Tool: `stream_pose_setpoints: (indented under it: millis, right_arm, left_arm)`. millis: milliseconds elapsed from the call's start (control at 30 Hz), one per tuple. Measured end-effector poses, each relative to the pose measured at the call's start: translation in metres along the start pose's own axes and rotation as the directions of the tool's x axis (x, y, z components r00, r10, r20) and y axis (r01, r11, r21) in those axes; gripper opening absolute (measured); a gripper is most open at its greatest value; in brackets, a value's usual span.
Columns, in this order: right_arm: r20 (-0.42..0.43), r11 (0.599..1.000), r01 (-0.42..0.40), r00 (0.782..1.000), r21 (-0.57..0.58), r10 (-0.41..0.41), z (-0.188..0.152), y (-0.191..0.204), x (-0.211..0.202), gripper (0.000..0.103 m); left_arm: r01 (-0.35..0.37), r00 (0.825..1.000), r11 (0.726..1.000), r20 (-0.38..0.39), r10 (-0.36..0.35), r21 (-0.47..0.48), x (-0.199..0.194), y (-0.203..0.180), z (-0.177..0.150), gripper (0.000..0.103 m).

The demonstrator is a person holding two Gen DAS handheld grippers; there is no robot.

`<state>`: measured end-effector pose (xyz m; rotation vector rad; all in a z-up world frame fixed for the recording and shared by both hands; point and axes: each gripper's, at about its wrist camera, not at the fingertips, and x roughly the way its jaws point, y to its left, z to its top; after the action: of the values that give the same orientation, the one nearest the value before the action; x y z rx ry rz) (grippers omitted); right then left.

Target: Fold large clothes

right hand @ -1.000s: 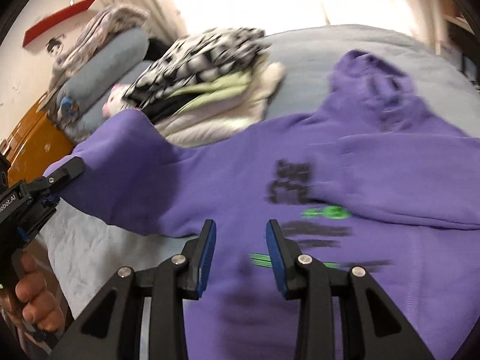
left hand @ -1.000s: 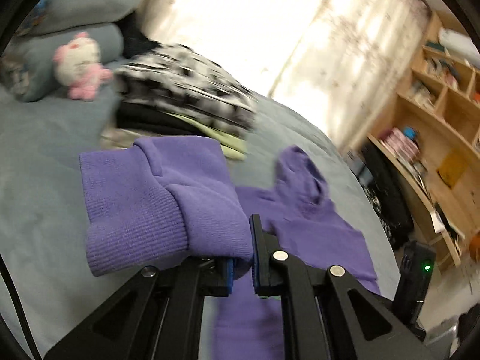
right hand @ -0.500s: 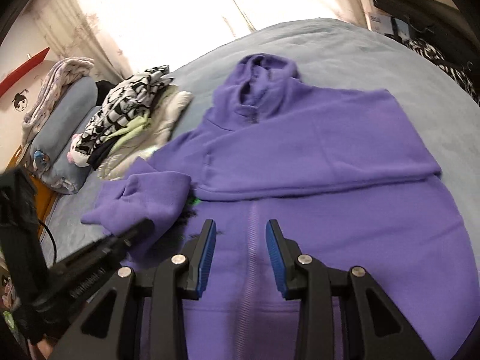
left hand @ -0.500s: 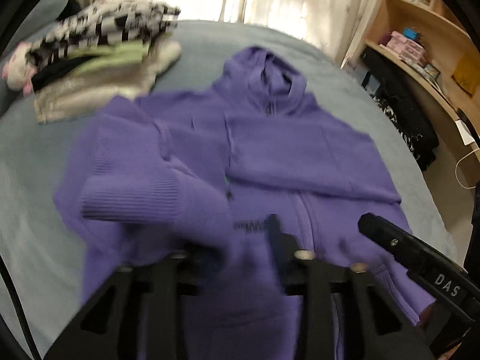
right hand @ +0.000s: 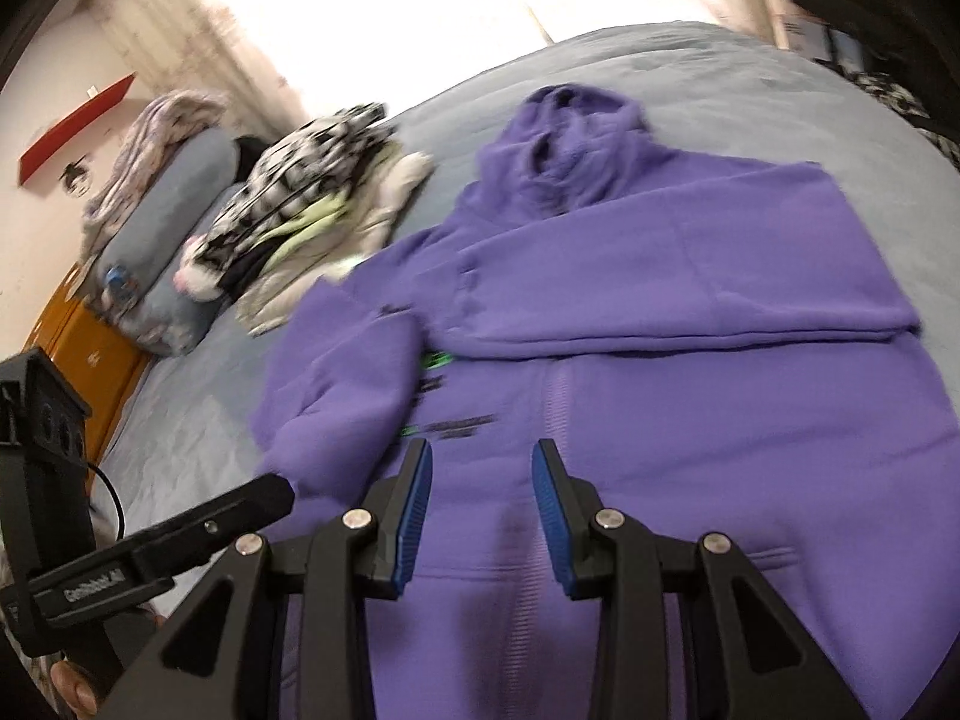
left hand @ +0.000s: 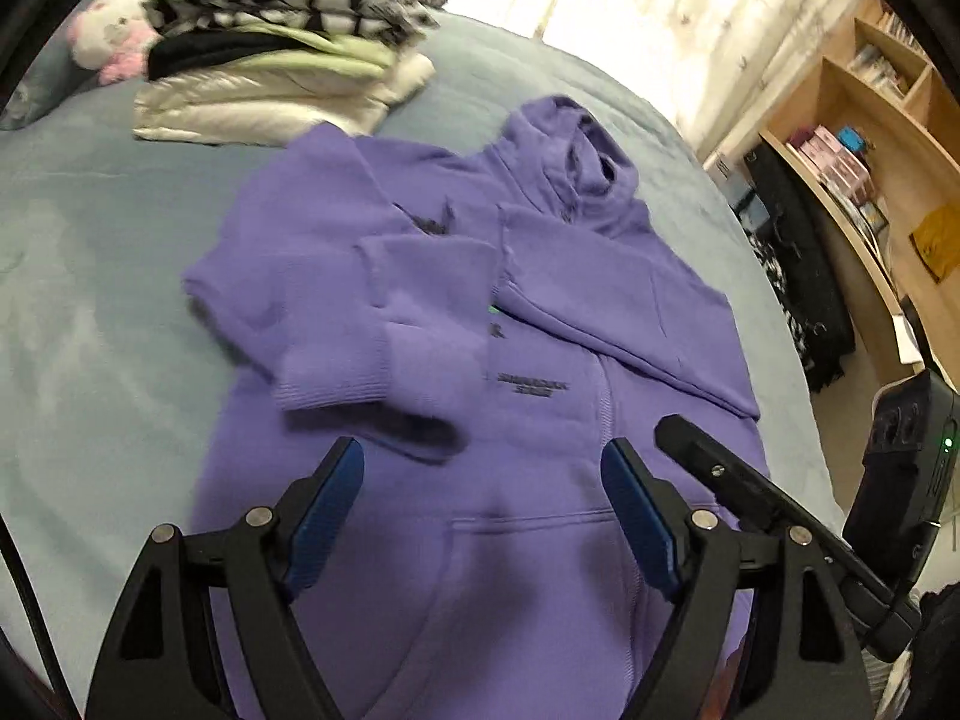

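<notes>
Hovering over the purple hoodie point(left hand: 540, 420) lying flat on the bed point(left hand: 90, 300), both sleeves crossing its chest, the left tongs point(left hand: 483, 504) and right tongs point(right hand: 480, 504) are gaping empty, probably lining up the hem fold.

The right gripper point(right hand: 482, 501) sits at the bottom centre of the right wrist view, jaws parted with nothing between the blue pads point(right hand: 414, 510). Directly beyond and beneath the fingertips lies the purple hoodie point(right hand: 690, 396), spread front-up on the grey-blue bed point(right hand: 198, 420), hood point(right hand: 570, 138) farthest from the gripper. Both sleeves are folded across the chest; the right-side sleeve point(right hand: 690, 276) lies flat, and the left-side sleeve point(right hand: 342, 372) is bunched. The left gripper point(right hand: 180, 546) enters from the lower left. A stack of folded clothes point(right hand: 318, 204) lies far left, beside pillows point(right hand: 168, 222).
</notes>
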<state>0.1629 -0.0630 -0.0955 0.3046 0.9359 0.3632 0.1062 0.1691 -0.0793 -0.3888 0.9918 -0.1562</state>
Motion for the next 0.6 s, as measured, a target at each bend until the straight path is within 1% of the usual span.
stream_pose_setpoints:
  millis: [33, 100, 167, 267, 333, 400, 467, 600]
  right_arm:
    - [-0.014, 0.999, -0.015, 1.000, -0.036, 0.014, 0.000, 0.011, 0.004, 0.035]
    - [-0.032, 0.996, -0.030, 0.999, -0.087, 0.028, -0.001, 0.027, 0.009, 0.037]
    - [-0.053, 0.985, -0.045, 0.998, -0.165, 0.037, -0.002, 0.049, 0.016, 0.046]
    - [-0.088, 0.964, -0.048, 0.996, -0.260, 0.026, -0.005, 0.075, 0.028, 0.047]
    - [-0.108, 0.950, -0.051, 0.994, -0.309, 0.018, -0.006, 0.088, 0.037, 0.047]
    - [-0.125, 0.930, -0.037, 0.992, -0.365, -0.010, -0.008, 0.100, 0.049, 0.048]
    - [-0.140, 0.907, -0.010, 0.989, -0.420, -0.054, -0.010, 0.108, 0.063, 0.048]
    - [-0.146, 0.861, 0.070, 0.975, -0.504, -0.165, -0.016, 0.119, 0.089, 0.047]
  left_arm:
    - [-0.011, 1.000, 1.000, 0.009, 0.011, -0.004, -0.004, 0.003, 0.000, 0.080]
    - [-0.056, 0.998, 0.998, 0.031, 0.057, -0.029, -0.016, 0.016, -0.002, 0.080]
    - [-0.092, 0.995, 0.995, 0.044, 0.094, -0.048, -0.023, 0.025, -0.003, 0.080]
    - [-0.161, 0.985, 0.985, 0.051, 0.165, -0.064, -0.032, 0.040, -0.006, 0.080]
    - [-0.175, 0.982, 0.982, 0.051, 0.179, -0.075, -0.034, 0.050, -0.009, 0.080]
    - [-0.179, 0.982, 0.980, 0.044, 0.183, -0.082, -0.033, 0.056, -0.011, 0.080]
    - [-0.175, 0.983, 0.980, 0.033, 0.179, -0.090, -0.031, 0.062, -0.012, 0.080]
    - [-0.172, 0.984, 0.980, 0.027, 0.175, -0.096, -0.031, 0.070, -0.014, 0.080]
